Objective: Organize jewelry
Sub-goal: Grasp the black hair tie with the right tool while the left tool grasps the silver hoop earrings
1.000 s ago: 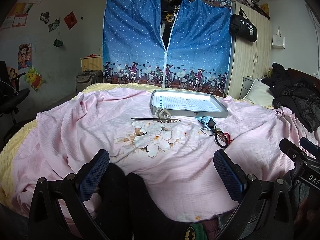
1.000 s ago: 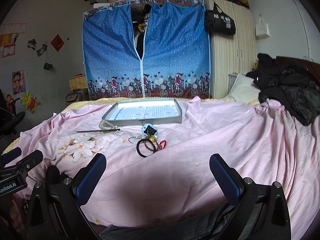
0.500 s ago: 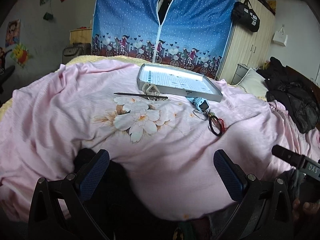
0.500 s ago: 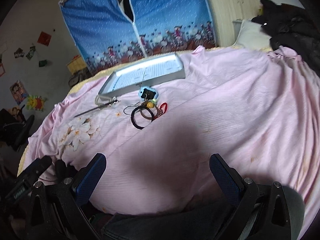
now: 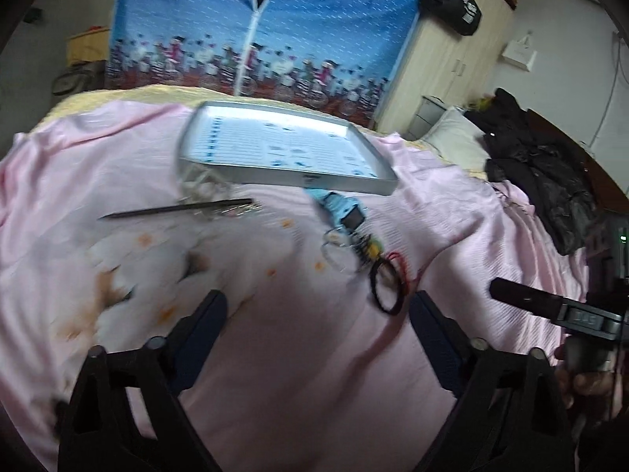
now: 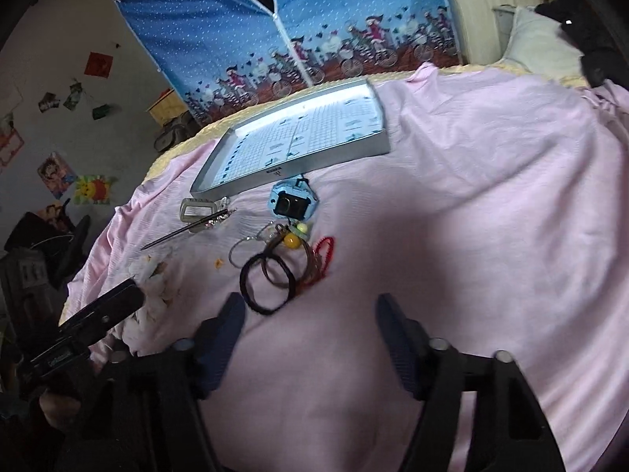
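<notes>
On the pink sheet (image 6: pixel 491 165), a dark hairpin (image 6: pixel 184 230) lies just before the silver tray (image 6: pixel 298 145), its point aimed left, long axis along the tray's near edge. Black hair ties (image 6: pixel 267 283) lie beside it. Left gripper (image 5: pixel 314 326) and right gripper (image 6: pixel 310 322) both hover spread, empty.

matt pink cloth sheet (image 6: pixel 491 196), metal tray (image 6: pixel 298 165)

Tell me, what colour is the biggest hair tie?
Black. The biggest hair tie shows best in the right wrist view.
</notes>
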### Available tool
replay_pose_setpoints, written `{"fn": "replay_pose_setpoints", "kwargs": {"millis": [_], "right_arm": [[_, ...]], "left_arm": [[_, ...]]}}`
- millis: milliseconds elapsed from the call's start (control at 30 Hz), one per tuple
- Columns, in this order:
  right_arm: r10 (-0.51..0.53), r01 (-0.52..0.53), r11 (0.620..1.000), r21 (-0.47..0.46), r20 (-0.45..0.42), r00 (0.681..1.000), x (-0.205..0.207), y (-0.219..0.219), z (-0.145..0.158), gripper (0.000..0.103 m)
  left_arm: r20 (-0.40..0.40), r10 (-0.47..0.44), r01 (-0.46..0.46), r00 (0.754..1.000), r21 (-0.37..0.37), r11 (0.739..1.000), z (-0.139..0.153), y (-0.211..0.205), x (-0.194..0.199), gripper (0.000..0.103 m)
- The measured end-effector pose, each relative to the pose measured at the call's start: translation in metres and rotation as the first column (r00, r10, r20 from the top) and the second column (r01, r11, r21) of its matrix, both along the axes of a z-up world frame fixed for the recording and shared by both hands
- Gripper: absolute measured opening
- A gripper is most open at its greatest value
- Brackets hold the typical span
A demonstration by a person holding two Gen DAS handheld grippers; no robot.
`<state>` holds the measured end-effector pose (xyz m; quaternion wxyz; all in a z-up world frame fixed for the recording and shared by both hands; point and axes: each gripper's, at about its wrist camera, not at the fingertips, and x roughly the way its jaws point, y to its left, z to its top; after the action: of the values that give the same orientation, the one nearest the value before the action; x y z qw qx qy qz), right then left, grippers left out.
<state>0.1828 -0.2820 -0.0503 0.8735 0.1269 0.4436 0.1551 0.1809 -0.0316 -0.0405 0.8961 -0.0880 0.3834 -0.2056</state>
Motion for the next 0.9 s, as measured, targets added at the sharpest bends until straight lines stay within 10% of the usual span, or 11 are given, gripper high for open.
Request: {"fn": "replay_pose_setpoints", "kwargs": {"millis": [367,900], "right_arm": [[0.227,-0.229,0.971,-0.064,-0.047,0.973,0.054,0.042,-0.035,0.028],[0.278,-0.287,0.947,-0.145,-0.080,0.957,0.074,0.058,-0.059,0.016]], "left_arm": [[-0.139,-0.155,0.151,0.978,-0.043,0.988,-0.031,-0.017,0.072,0.030],[-0.301,-0.138,0.129,0.944,-0.050,0.990,-0.055,-0.027,0.120,0.024]]}}
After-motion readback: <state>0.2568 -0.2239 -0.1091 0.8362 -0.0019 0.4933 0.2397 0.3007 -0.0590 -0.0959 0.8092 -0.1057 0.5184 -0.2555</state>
